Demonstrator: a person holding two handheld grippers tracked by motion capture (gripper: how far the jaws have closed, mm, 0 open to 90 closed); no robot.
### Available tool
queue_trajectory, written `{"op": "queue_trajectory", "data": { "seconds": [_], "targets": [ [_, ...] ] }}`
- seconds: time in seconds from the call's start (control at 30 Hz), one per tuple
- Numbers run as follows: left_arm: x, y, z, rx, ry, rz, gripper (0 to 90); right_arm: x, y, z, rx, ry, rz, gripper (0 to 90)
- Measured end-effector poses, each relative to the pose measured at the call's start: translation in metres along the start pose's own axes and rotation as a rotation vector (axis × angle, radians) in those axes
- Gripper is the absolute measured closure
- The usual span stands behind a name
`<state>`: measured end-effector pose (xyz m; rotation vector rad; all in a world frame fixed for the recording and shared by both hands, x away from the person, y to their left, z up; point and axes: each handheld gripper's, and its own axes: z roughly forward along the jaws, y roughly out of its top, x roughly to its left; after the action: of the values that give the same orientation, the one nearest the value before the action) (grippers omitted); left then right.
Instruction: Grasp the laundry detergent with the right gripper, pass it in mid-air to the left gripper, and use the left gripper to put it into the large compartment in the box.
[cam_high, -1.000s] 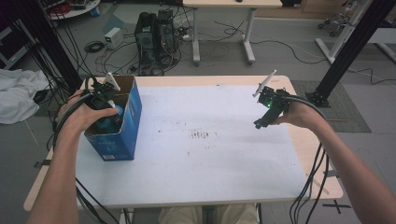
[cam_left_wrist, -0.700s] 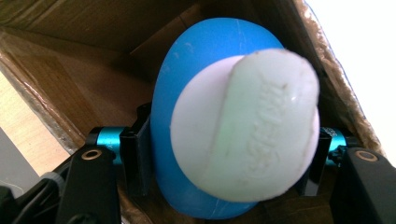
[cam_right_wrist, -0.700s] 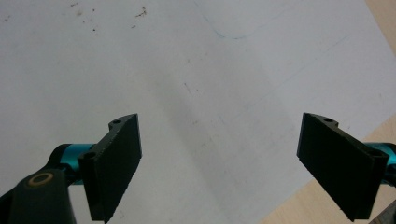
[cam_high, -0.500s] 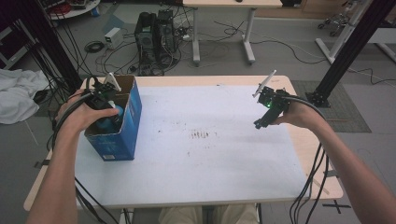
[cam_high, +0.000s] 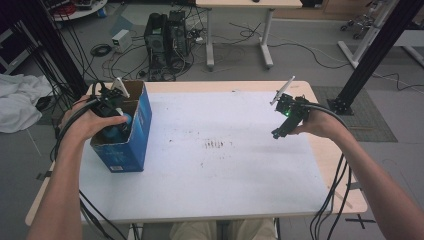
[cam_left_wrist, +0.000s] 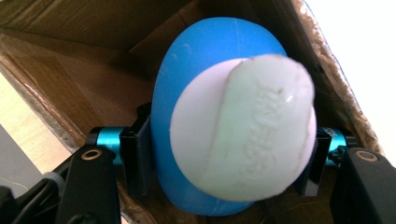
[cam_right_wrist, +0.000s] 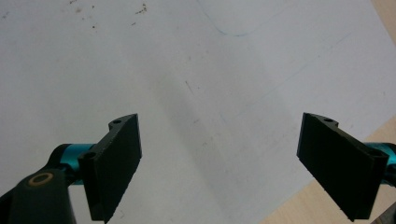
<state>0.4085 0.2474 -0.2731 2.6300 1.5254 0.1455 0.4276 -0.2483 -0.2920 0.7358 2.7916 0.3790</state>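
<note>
A blue rounded object (cam_left_wrist: 205, 70) with a white embossed cap (cam_left_wrist: 243, 135) sits between the jaws of my left gripper (cam_left_wrist: 225, 156), which is shut on its sides. It is inside an open cardboard box (cam_left_wrist: 70, 60). In the high view the box (cam_high: 136, 135) has blue outer walls and stands at the table's left; the left gripper (cam_high: 111, 107) reaches into its top, with a bit of the blue object (cam_high: 123, 120) showing. My right gripper (cam_high: 278, 132) hovers over the table's right side. Its jaws (cam_right_wrist: 219, 168) stand wide open, with nothing between them.
The white table top (cam_high: 215, 180) has a patch of brown specks (cam_high: 216, 145) at its middle; its wooden edge (cam_right_wrist: 299, 210) lies close under the right gripper. Behind the table are computer towers (cam_high: 167, 35) and cables. A black frame post (cam_high: 375, 50) stands at the right.
</note>
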Motion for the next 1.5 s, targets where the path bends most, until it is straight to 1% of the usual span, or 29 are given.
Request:
{"op": "queue_trajectory", "data": {
  "seconds": [0.07,0.17,0.37,0.4,0.43,0.47,0.57,0.6,0.63,0.67,0.7,0.73,0.77,0.93,0.97,1.0,1.03,1.07,1.13,1.17,1.2,1.27,1.3,1.33,1.37,1.4,1.43,1.47,1.5],
  "targets": [
    [0.0,0.0,0.001,-0.011,-0.006,-0.011,36.6,0.0,0.0,0.0,0.002,0.0,0.003,13.1],
    [0.0,0.0,0.0,-0.004,0.0,0.003,36.6,0.0,-0.001,0.0,0.004,-0.001,0.008,13.1],
    [0.0,0.001,-0.001,0.003,-0.003,-0.002,36.6,0.001,-0.001,0.001,0.006,-0.001,0.007,13.1],
    [0.0,-0.002,0.002,-0.023,-0.002,-0.02,36.6,0.001,-0.001,0.001,0.005,-0.001,0.007,13.1],
    [0.0,0.001,-0.001,0.004,-0.005,-0.003,36.5,0.0,0.001,-0.003,-0.005,-0.002,0.002,13.1],
    [0.0,0.001,-0.001,0.004,-0.006,-0.003,36.5,0.001,-0.001,0.001,0.006,0.0,0.005,13.1],
    [0.0,0.0,0.0,0.0,0.001,0.0,36.2,0.002,0.0,0.003,0.008,0.002,0.004,13.1],
    [0.0,0.001,-0.001,0.001,-0.008,-0.008,36.2,0.001,-0.001,0.0,0.004,-0.001,0.008,13.1],
    [0.0,0.001,-0.001,0.003,-0.007,-0.006,36.2,0.002,0.001,0.003,0.013,0.002,0.005,13.1],
    [0.0,0.001,-0.001,0.006,-0.005,-0.002,36.2,0.002,0.001,0.003,0.01,0.004,-0.002,13.1],
    [0.0,0.001,-0.002,0.009,-0.005,-0.005,36.2,0.002,0.0,0.002,0.007,0.001,0.008,13.1],
    [0.0,0.001,-0.001,0.001,-0.007,-0.008,36.2,0.003,0.001,0.004,0.01,0.005,-0.006,13.1],
    [0.0,0.001,-0.002,0.012,-0.006,-0.004,36.2,0.002,0.001,0.003,0.01,0.003,-0.002,13.1],
    [0.0,0.001,-0.001,0.008,-0.006,-0.003,34.2,0.003,0.0,0.004,0.018,0.004,0.006,13.1],
    [-0.002,0.002,-0.005,0.012,0.001,0.0,34.1,0.003,0.001,0.004,0.012,0.005,-0.003,13.1],
    [0.0,0.001,-0.001,0.001,-0.007,-0.008,34.1,0.003,0.0,0.005,0.017,0.004,0.006,13.1],
    [-0.002,0.002,-0.005,0.009,0.001,-0.002,34.1,0.002,0.001,0.003,0.009,0.004,-0.003,13.1],
    [-0.002,0.002,-0.006,0.013,-0.001,0.004,34.1,0.004,0.001,0.005,0.018,0.005,0.008,13.1],
    [-0.002,0.002,-0.006,0.013,0.0,0.005,34.1,0.003,0.001,0.005,0.018,0.005,0.006,13.1],
    [-0.002,0.002,-0.003,0.007,-0.002,-0.009,34.1,0.004,0.001,0.005,0.018,0.005,0.005,13.1],
    [-0.002,0.001,-0.007,0.016,0.001,0.011,34.1,0.003,0.0,0.004,0.018,0.004,0.005,13.1],
    [0.0,0.001,-0.002,0.011,-0.005,-0.004,34.1,0.004,0.001,0.005,0.018,0.007,0.005,13.1],
    [-0.003,0.001,-0.008,0.023,0.001,0.015,34.1,0.003,0.001,0.004,0.01,0.005,-0.003,13.1],
    [0.0,0.001,-0.002,0.011,-0.003,-0.003,34.1,0.004,0.001,0.005,0.02,0.007,0.004,13.1],
    [-0.002,0.002,-0.005,0.005,-0.001,-0.006,34.1,0.003,0.001,0.004,0.009,0.005,-0.002,13.1],
    [-0.003,0.002,-0.009,0.021,-0.001,0.016,34.1,0.004,0.001,0.005,0.018,0.006,0.008,13.1],
    [-0.003,0.002,-0.009,0.02,0.0,0.017,34.1,0.004,0.0,0.005,0.023,0.005,0.011,13.1],
    [-0.002,0.002,-0.006,0.012,-0.002,0.0,34.1,0.004,0.0,0.005,0.023,0.005,0.01,13.1],
    [-0.004,0.002,-0.01,0.02,-0.001,0.016,34.1,0.004,0.001,0.005,0.018,0.006,0.007,13.1]
  ]
}}
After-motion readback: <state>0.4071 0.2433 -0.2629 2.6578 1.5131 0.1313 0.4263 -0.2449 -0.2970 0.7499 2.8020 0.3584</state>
